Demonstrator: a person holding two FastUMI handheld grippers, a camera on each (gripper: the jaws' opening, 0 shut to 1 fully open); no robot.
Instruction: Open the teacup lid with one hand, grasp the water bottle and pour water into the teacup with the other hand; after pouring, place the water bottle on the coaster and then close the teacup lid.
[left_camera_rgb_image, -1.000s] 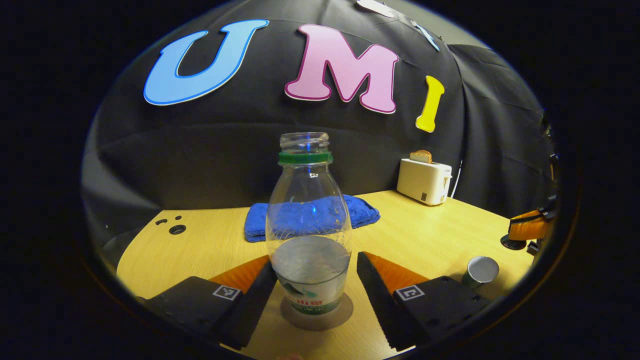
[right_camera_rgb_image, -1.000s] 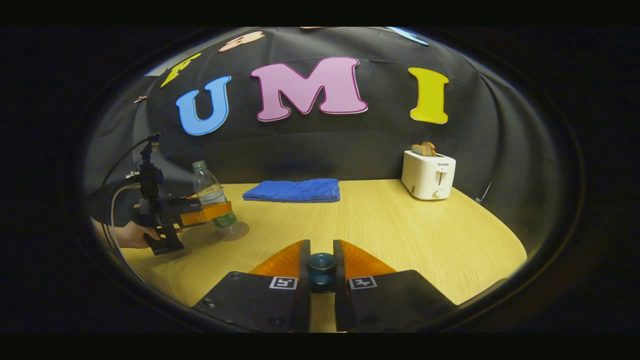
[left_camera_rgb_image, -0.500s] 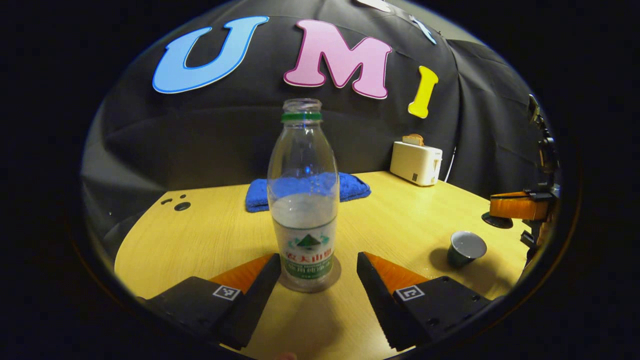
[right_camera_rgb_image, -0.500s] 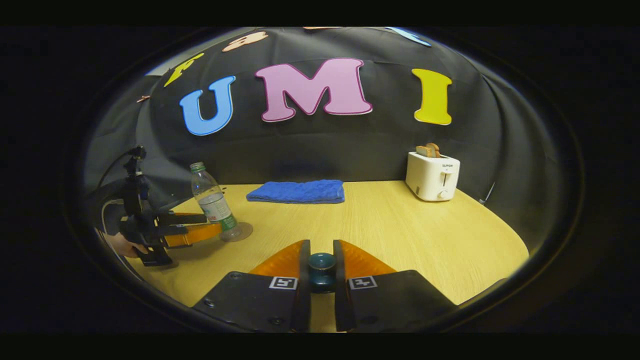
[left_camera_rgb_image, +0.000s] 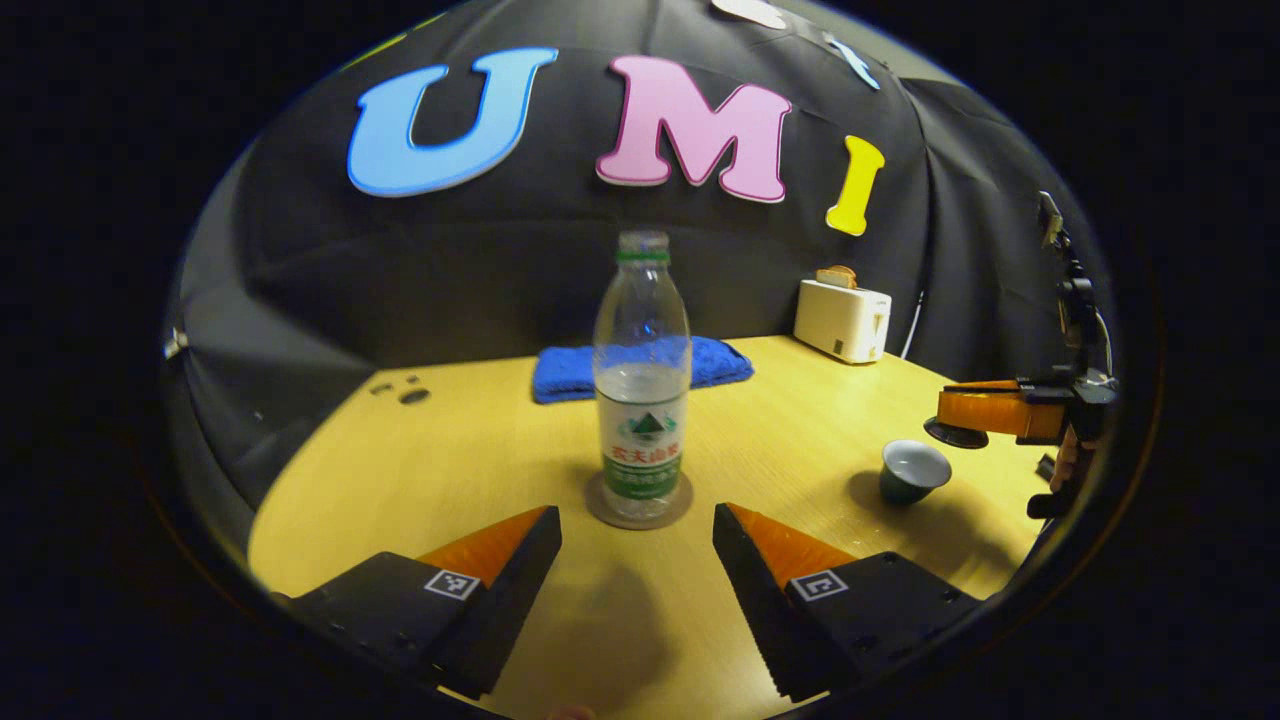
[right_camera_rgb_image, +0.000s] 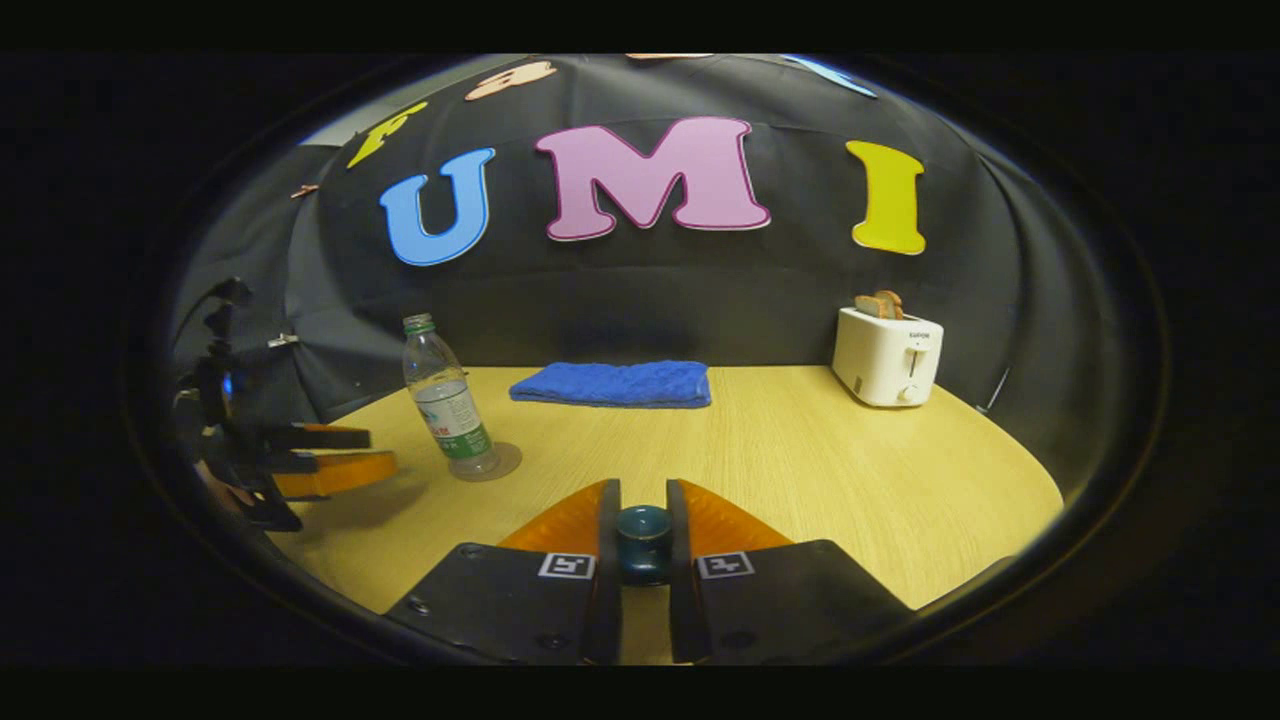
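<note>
Left gripper (left_camera_rgb_image: 637, 560) fingers spread wide, nothing between them, bottle (left_camera_rgb_image: 642, 375) standing upright just ahead on the round coaster (left_camera_rgb_image: 602, 508), part full, no cap. Right gripper (right_camera_rgb_image: 643, 545) fingers clamped on the lid (right_camera_rgb_image: 643, 534) by its knob, held off the table (right_camera_rgb_image: 800, 460); from the left gripper view that same gripper sits at far right with the lid's dark disc under it, above and just beside the open cup (left_camera_rgb_image: 914, 471). Blue towel (right_camera_rgb_image: 612, 384) and toaster (right_camera_rgb_image: 886, 355) at the back, well apart from the work. Judged step: pour and bottle placement done, lid closing in hand. Next move: bring lid over cup, centre it, lower level, then release
</note>
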